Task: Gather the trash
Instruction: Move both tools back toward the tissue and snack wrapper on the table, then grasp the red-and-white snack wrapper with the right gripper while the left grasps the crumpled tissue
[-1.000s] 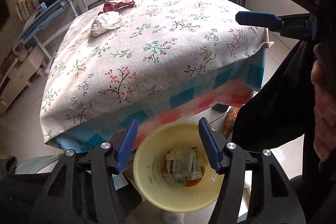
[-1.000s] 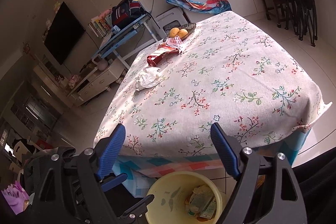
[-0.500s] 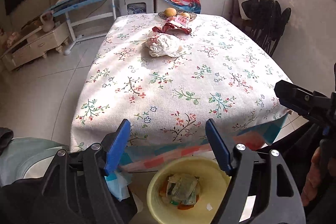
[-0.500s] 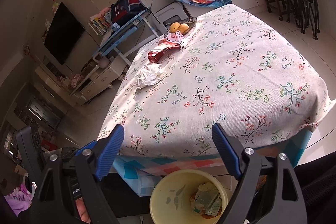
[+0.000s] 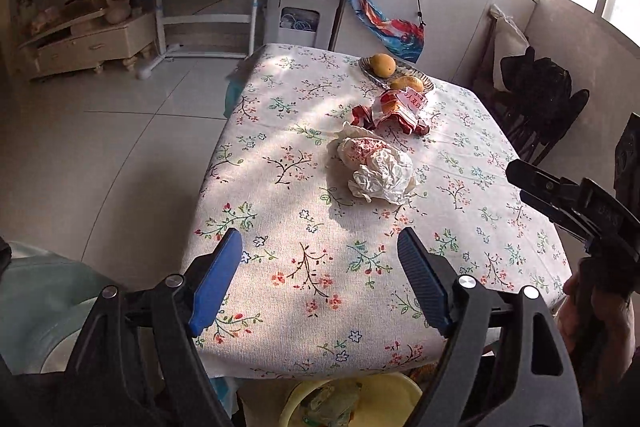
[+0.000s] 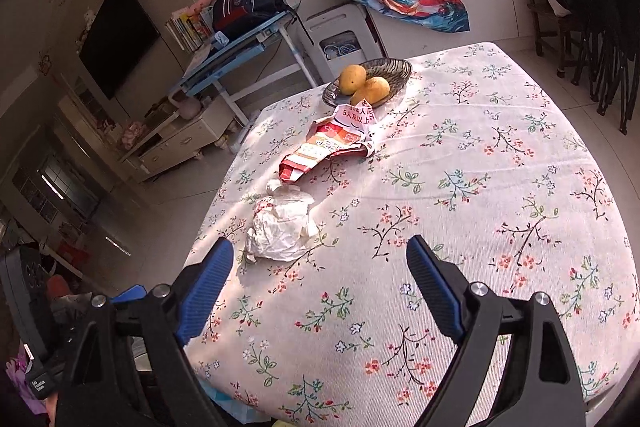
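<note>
Two grippers are hanging over the near edge of a table (image 5: 280, 163) covered with a flowered cloth. The left gripper (image 5: 320, 279) is standing with its blue pads wide apart; its jaws have just been opening, and nothing is sitting between them, only the cloth showing beyond. The right gripper (image 6: 320, 291) is likewise spread wide with nothing between its pads, its jaws having just been opening a little further. In the left wrist view, part of the right gripper's black body is showing at the right edge, with a hand (image 5: 592, 311) gripping its handle.

Trash is lying well ahead of both grippers, toward the middle of the table: a crumpled white paper wad (image 5: 374, 171) and, just beyond it, a torn red and white wrapper (image 5: 394, 111). Farther back, a dish (image 6: 394, 69) is holding two yellow fruits (image 6: 362, 83), with the wrapper's far end touching the dish.

Below the near table edge, a yellow bucket (image 5: 396, 393) is partly showing in the left wrist view, with scraps of trash lying inside it.
</note>
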`<state>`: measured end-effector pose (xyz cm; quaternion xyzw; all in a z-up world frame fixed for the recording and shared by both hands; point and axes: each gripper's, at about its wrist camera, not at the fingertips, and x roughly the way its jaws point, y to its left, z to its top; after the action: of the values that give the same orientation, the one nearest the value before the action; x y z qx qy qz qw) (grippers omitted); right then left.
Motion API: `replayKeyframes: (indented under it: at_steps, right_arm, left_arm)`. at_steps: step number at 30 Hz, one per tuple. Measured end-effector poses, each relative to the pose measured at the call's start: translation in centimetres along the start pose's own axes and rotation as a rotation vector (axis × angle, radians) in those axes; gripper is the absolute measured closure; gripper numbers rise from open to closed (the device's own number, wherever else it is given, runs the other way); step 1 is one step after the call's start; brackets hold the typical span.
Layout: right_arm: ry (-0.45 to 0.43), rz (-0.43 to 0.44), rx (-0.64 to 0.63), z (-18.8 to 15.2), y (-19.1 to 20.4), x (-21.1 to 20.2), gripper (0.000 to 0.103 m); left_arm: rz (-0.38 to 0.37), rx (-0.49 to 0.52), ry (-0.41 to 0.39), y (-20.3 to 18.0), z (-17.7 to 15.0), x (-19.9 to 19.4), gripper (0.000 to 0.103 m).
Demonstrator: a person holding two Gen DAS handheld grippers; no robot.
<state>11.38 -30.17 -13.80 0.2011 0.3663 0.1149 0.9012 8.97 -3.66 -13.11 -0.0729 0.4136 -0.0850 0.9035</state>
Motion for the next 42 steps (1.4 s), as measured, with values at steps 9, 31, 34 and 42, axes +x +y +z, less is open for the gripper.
replayKeyframes:
  at_steps: [9, 31, 34, 42]
  right_arm:
    - [0.078, -0.104, -0.025, 6.7, 1.0, 11.2, 0.018]
    - [0.251, -0.139, -0.173, 5.7, -6.7, 9.1, 0.053]
    - [0.287, -0.113, -0.162, 4.5, -6.9, 7.6, 0.053]
    - [0.356, -0.005, -0.193, 1.3, -3.3, 6.6, 0.056]
  left_arm:
    - [-0.010, -0.026, -0.002, -0.4, 1.6, 2.0, 0.026]
    - [-0.008, 0.086, 0.062, -6.6, 6.8, 15.2, 0.026]
    - [-0.051, 0.105, 0.072, -7.0, 6.5, 15.9, 0.054]
    - [-0.039, 0.177, 0.063, -5.8, 4.7, 12.2, 0.074]
